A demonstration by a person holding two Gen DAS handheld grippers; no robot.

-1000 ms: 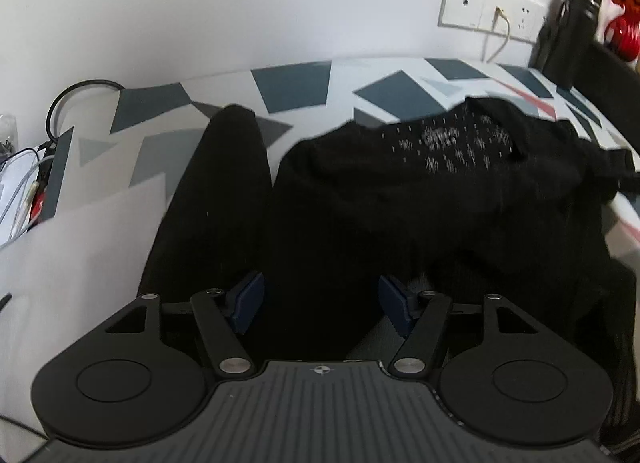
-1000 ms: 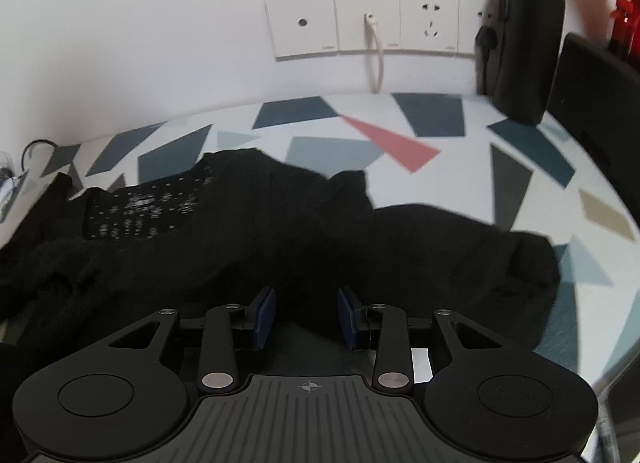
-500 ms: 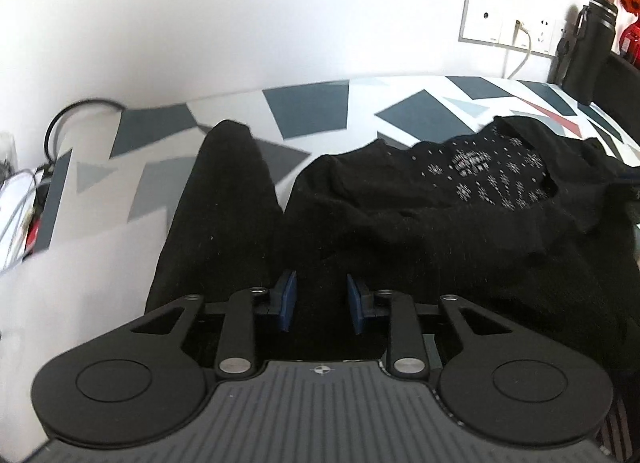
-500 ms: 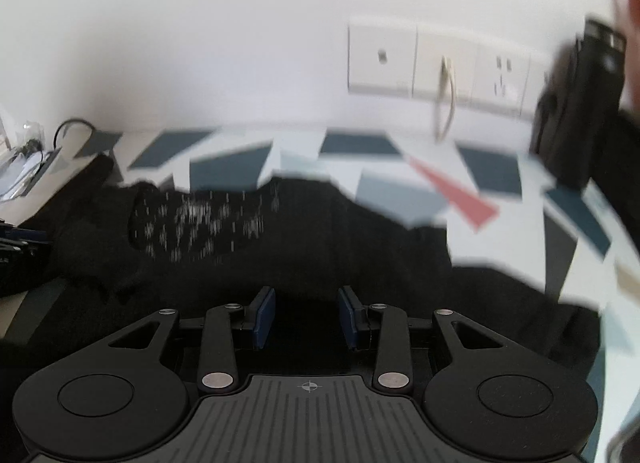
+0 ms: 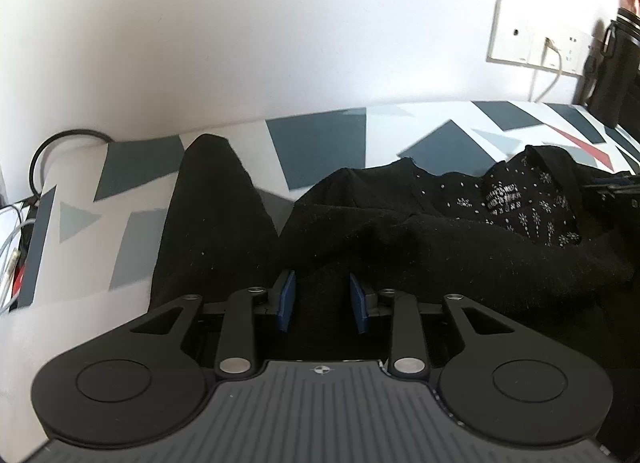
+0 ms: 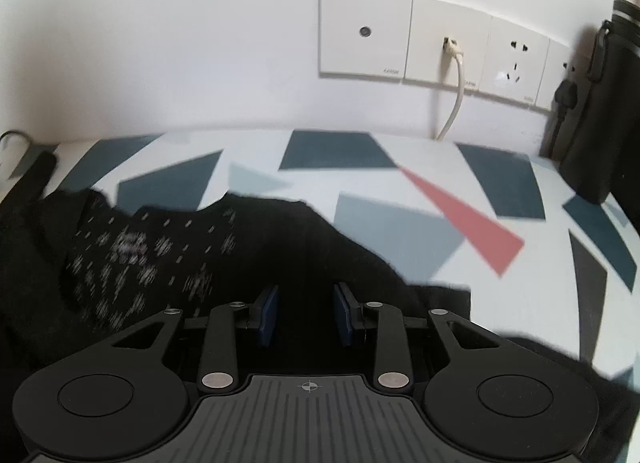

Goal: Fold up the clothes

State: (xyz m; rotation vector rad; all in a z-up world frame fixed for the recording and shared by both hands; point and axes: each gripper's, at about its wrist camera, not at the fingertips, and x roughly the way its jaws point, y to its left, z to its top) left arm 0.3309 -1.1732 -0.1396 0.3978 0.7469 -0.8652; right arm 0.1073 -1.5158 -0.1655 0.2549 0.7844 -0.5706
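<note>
Both tongs drawn in closer: left tongs (image 5: 322,299) reopened slightly, right tongs (image 6: 306,315) narrowing, each clamped on sweater (image 5: 420,247) hem to carry it toward the socket (image 6: 448,43).

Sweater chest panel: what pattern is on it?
Small white snowflakes and dots on black knit, sharpest in the left wrist view.

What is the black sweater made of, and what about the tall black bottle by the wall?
The black sweater looks like soft knitted wool or acrylic: it has a fuzzy, matte surface, picks up pale lint, and has a white snowflake pattern knitted in. The black bottle looks like hard metal or plastic with a matte finish and a paler band near the top; which one, the pictures leave open.
</note>
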